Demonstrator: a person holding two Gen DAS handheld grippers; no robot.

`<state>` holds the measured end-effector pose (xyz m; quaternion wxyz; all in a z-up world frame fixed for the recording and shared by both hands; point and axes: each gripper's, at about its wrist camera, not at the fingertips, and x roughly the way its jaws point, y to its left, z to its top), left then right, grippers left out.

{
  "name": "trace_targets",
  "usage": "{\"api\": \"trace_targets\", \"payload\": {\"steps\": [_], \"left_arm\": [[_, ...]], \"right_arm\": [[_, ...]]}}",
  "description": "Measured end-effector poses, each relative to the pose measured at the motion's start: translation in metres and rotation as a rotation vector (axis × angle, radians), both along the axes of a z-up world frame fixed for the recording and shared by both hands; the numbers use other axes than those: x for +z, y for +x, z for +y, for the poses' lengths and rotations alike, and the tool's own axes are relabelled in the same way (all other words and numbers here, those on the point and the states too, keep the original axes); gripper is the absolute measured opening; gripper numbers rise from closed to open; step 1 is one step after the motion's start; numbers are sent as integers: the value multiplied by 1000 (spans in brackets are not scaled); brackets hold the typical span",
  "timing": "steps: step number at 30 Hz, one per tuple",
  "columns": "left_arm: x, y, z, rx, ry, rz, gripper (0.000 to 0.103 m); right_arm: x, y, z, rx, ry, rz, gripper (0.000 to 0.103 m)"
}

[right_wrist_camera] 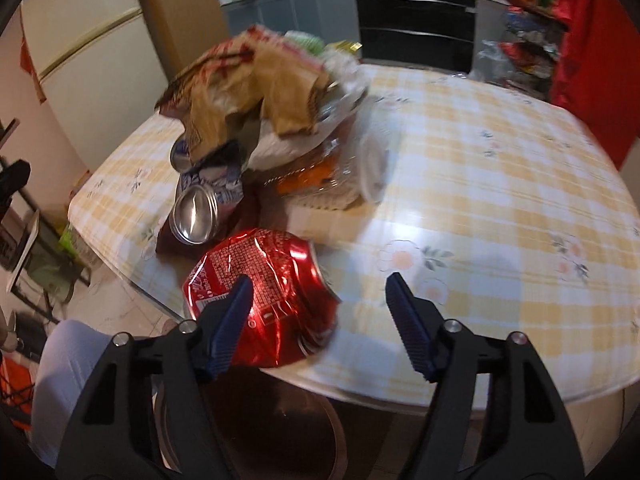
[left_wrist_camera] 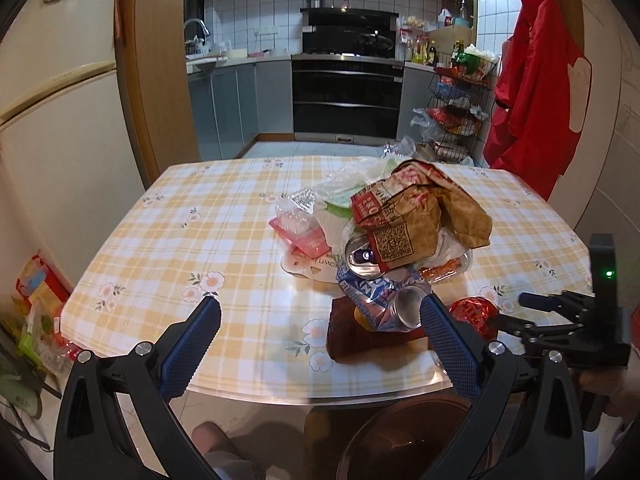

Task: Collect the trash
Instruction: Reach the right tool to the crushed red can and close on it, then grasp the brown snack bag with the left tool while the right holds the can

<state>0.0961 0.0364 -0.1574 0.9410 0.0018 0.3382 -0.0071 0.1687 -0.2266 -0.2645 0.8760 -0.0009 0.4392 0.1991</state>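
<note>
Right up close, the left gripper [left_wrist_camera: 320,312] has its two blue ridged fingers [left_wrist_camera: 188,354] spread wide apart with nothing between them, and it hangs over the near edge of the surface [left_wrist_camera: 168,216], a big table with a yellow and white checked cloth with little flowers on it. Most of the trash sits in one pile on the middle of that surface. On top of the pile is a big crumpled brown paper bag with red print [left_wrist_camera: 416,212], and under it lie clear plastic wrap and a white plastic bag [left_wrist_camera: 344,184]. A small pink and clear plastic packet [left_wrist_camera: 298,230] rests on the left side of the pile. A silver drink can [left_wrist_camera: 362,258] pokes out from under the paper bag, with its open top facing the camera. Just in front of it lies a squashed blue and white can [left_wrist_camera: 384,304], on top of a flat dark brown pad [left_wrist_camera: 352,340]. A crushed shiny red can [right_wrist_camera: 260,292] lies alone at the near edge of the surface, just beside the brown pad. The right gripper [right_wrist_camera: 318,312] is right at this red can, with its blue fingers [right_wrist_camera: 410,326] open wide. The left finger is in front of the can and the right finger is out past the side of it, so the can is not squeezed. Below the edge of the surface is a round dark brown bin [right_wrist_camera: 280,432].
</note>
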Motion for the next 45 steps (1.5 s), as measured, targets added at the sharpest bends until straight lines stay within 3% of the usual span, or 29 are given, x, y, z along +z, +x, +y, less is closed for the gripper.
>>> {"api": "trace_targets", "payload": {"steps": [3,10,12,14,19,30,36,43,45], "left_arm": [[-7,7,-3,-7,4,13,98],[-17,14,-9,-24,3,33,98],[-18,15,-9,-27,-2,38,98],[-19,17,-10,-31,-3,41,98],[-21,20,-14,-44,-10,43,98],[-17,29,-33,-106,-16,34,97],[-9,58,-45,-155,-1,4,93],[-13,116,-40,-154,-145,63,93],[-14,125,-43,-158,-156,66,96]], "right_arm": [[-10,10,5,12,31,20,62],[-28,27,4,11,95,72,61],[-32,29,4,21,112,85,55],[-33,29,2,29,141,93,40],[-28,22,-7,15,186,80,34],[-3,1,-45,-112,216,-21,34],[1,-5,-73,-201,231,-32,34],[-1,-9,-96,-255,241,-29,34],[-1,-9,-99,-262,239,-29,34]]}}
